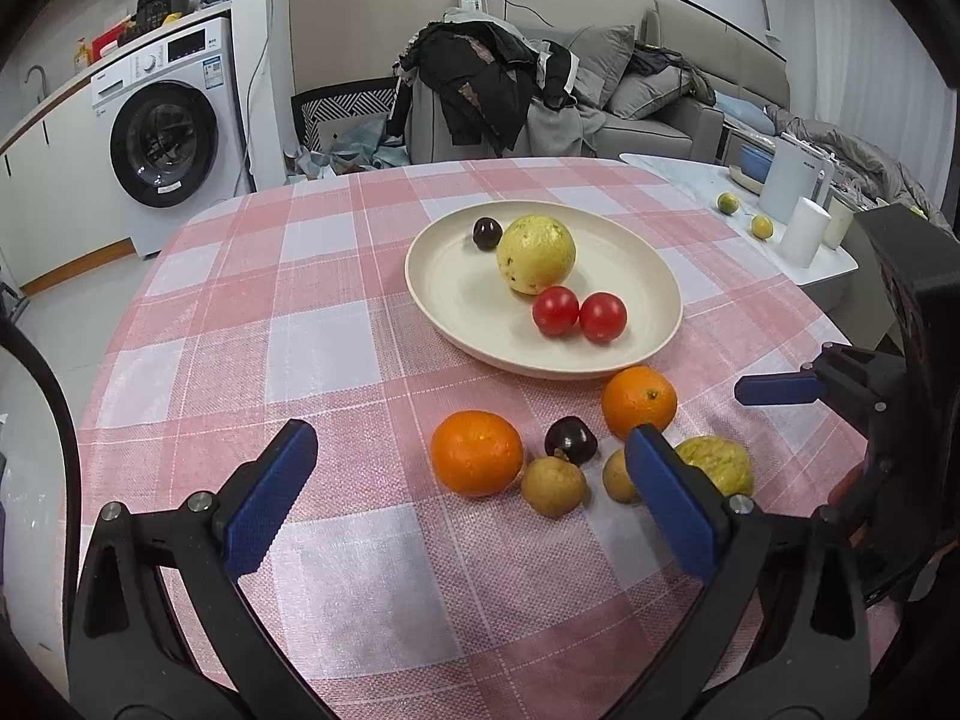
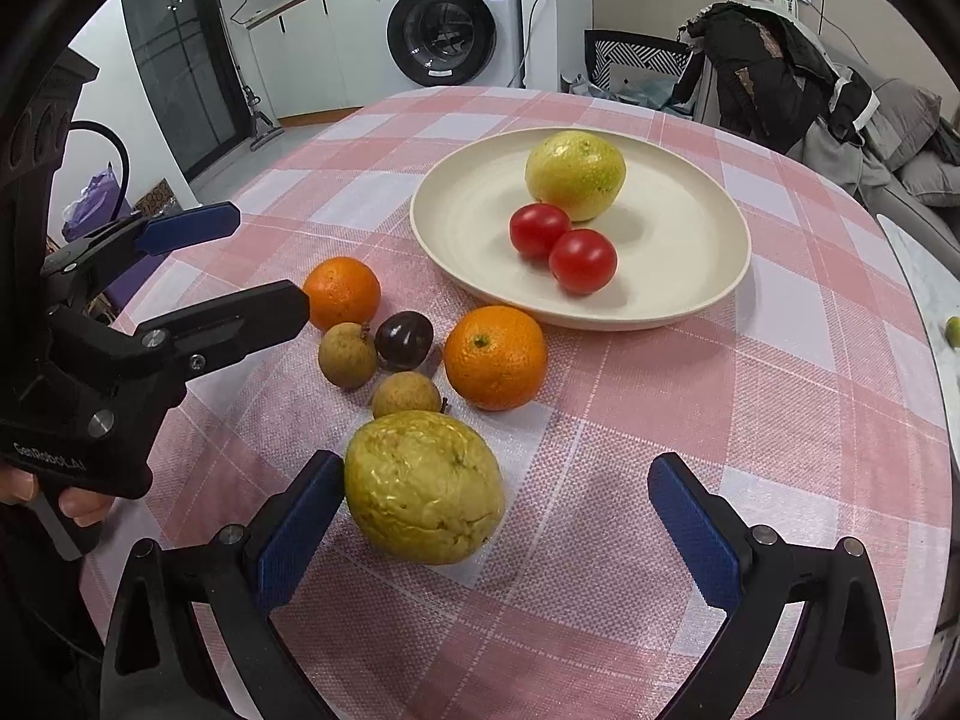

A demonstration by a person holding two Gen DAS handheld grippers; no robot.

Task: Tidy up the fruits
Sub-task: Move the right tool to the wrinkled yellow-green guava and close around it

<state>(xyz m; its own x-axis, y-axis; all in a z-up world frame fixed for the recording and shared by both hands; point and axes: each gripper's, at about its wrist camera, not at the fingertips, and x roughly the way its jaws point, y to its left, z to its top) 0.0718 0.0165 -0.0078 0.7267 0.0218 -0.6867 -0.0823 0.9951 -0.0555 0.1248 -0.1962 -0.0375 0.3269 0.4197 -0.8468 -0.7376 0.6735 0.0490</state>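
A cream plate [image 1: 660, 276] [image 2: 735, 276] on the pink checked cloth holds a yellow fruit [image 1: 536, 252], two red tomatoes [image 1: 579, 315] and a dark cherry [image 1: 486, 233]. Two oranges [image 1: 477, 452] [image 1: 639, 401], a dark cherry [image 2: 404, 339] and two brown longans [image 2: 348, 355] [image 2: 406, 394] lie on the cloth in front of the plate. A wrinkled yellow fruit [image 2: 423, 486] rests between my right gripper's [image 2: 498, 531] open fingers, close to the left one. My left gripper [image 1: 474, 501] [image 2: 270, 261] stands open and empty, just short of the loose fruit.
The round table's edge curves off to the left and far side. A washing machine [image 1: 165, 141] stands beyond it, and a sofa piled with clothes [image 1: 498, 84] behind. A low white side table [image 1: 834, 270] at the right carries cups and small citrus fruits.
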